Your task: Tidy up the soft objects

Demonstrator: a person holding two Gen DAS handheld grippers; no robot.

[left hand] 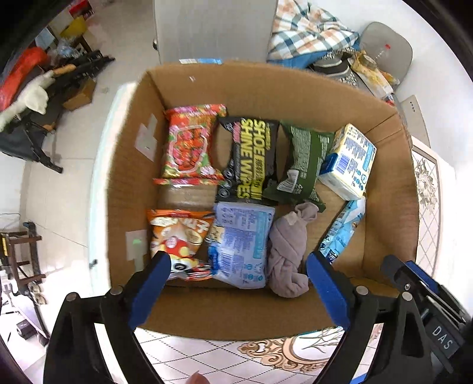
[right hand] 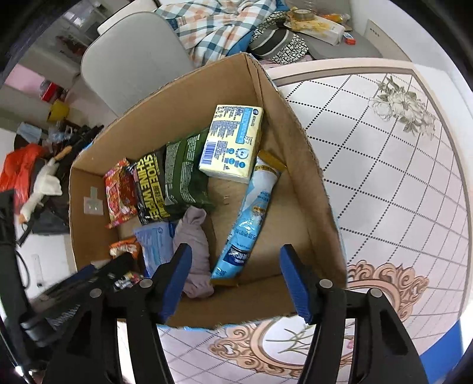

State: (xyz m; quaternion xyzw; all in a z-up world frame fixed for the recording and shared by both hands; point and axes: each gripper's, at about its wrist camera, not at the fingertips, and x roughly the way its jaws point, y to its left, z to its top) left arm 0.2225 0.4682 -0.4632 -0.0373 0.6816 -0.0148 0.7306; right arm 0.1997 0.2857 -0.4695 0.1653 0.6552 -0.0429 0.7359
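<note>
Above the near wall of the cardboard box (left hand: 236,319) we hold the left gripper (left hand: 238,273), fingers spread wide and gripping nothing. Just past its tips, on the box floor, we see a near row: an orange snack bag (left hand: 174,236) at left, a pale blue wipes pack (left hand: 241,245) beside it, then a knotted grey-purple cloth (left hand: 288,251). The left finger (left hand: 150,289) overlaps the snack bag's lower corner in view; whether they touch we cannot tell.

Our right gripper (right hand: 236,279) hangs over the same near wall from the other side, also spread apart and empty. Between its fingers we see the lower end of a long light blue pack (right hand: 251,218), which leans diagonally along the box's right wall. The cloth (right hand: 193,245) lies just beside the left finger of this gripper.

Far row, left to right: red strawberry-print pack (left hand: 190,144), black shoe wipes pack (left hand: 251,159), dark green pack (left hand: 301,165), and a yellow and blue tissue block (left hand: 348,161) tilted against the green pack. These packs overlap each other at the edges.

The box sits on a table (right hand: 384,177) with a diamond-pattern cover. Beyond it we note a grey chair (right hand: 133,62) and a plaid blanket (right hand: 218,26).
</note>
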